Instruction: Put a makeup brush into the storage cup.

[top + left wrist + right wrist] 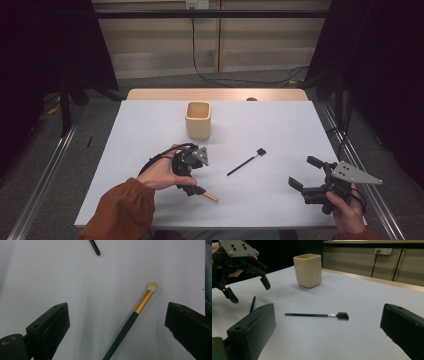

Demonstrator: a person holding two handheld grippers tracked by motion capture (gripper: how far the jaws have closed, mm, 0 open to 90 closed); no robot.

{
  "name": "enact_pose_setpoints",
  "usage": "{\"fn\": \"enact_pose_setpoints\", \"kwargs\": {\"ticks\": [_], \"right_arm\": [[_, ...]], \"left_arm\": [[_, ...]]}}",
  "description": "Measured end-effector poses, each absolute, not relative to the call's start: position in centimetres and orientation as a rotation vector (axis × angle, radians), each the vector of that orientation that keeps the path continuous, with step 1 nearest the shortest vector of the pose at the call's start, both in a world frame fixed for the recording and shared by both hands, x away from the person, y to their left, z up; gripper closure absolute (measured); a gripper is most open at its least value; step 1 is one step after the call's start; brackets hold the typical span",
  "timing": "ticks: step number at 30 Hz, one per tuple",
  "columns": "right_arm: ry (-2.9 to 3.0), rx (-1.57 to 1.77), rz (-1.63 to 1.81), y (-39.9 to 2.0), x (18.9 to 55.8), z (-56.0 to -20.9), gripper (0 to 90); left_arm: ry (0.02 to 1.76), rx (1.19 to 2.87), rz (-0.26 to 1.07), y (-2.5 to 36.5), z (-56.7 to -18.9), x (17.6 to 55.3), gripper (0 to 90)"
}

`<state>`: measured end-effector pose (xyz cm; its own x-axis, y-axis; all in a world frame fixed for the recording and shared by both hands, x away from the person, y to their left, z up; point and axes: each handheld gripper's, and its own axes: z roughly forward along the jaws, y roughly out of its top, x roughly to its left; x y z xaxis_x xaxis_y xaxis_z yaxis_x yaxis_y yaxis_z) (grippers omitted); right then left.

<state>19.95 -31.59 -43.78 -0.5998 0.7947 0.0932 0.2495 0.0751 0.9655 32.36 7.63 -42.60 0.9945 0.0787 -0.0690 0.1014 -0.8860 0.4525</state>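
Left gripper [196, 189], jaws spread wide, hovers over a gold-banded makeup brush [135, 315] lying flat between them on the white table [280, 125]. Centre: beige cup [198, 120] and black brow brush [246, 162]. Right gripper [306, 175], jaws open, holds nothing.

The left gripper [192, 186] seemingly hides most of the makeup brush [211, 197] handle.
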Motion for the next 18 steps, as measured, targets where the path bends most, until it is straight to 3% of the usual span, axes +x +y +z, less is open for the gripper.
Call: {"fn": "enact_pose_setpoints", "kwargs": {"ticks": [9,16,18], "right_arm": [[1.897,1.031,1.552,-31.6,20.0,-43.8,0.0],[1.898,1.033,1.551,-31.6,19.9,-43.8,0.0],[1.900,1.028,1.550,-31.6,19.9,-43.8,0.0]], "left_arm": [[0.023,2.722,-0.112,6.9,-43.2,32.0,11.3],[-0.061,2.776,-0.138,6.2,-43.9,31.7,33.3],[-0.088,2.783,-0.127,6.1,-43.9,31.6,35.8]]}}
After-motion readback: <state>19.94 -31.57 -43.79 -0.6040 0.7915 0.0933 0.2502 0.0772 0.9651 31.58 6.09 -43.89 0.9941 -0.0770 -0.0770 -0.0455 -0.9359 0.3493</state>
